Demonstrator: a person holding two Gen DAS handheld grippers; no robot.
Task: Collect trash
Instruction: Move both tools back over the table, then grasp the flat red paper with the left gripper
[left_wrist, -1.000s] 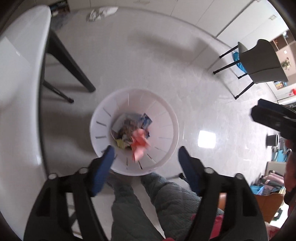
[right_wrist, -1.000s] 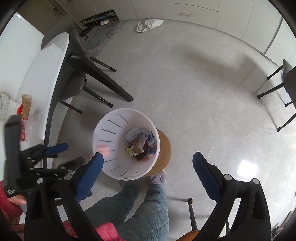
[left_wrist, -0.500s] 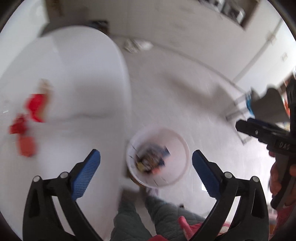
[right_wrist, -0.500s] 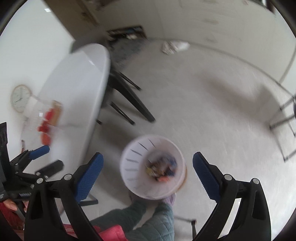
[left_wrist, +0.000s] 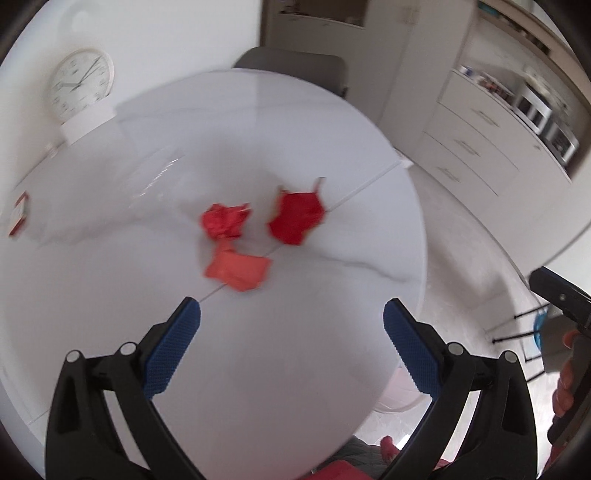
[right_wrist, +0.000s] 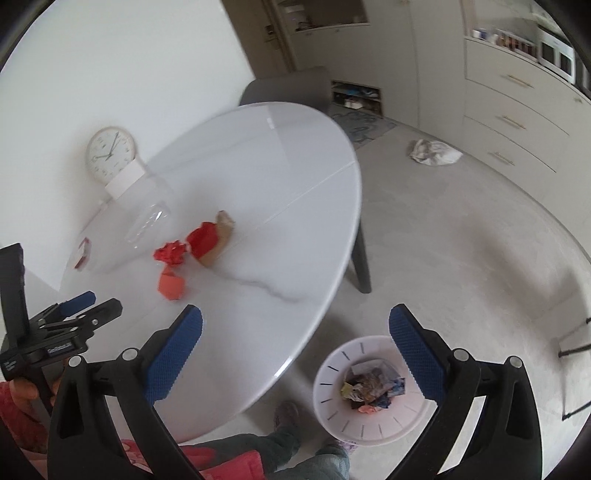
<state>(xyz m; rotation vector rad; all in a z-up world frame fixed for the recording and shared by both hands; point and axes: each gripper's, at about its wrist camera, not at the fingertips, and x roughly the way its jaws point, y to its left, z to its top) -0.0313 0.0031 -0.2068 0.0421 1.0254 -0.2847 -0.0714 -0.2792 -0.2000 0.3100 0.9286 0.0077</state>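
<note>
Both grippers, left (left_wrist: 291, 325) and right (right_wrist: 295, 332), hang over the bench (left_wrist: 295, 369) with fingers spread and empty, ready for the scraps (left_wrist: 238, 271) mid-bench; bin (right_wrist: 332, 398) waits by its edge.

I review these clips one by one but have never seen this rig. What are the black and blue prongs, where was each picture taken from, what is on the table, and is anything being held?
The prongs are hand-held grippers, one in each of a person's hands, each with a camera looking along its fingers. One picture is from the left gripper, the other from the right gripper. Both stand open and hold nothing. On the white table lie a crumpled red wrapper, a red packet and an orange piece. A clear bottle lies near them, and a clock stands by the wall. On the floor, the white bin already holds trash.
</note>
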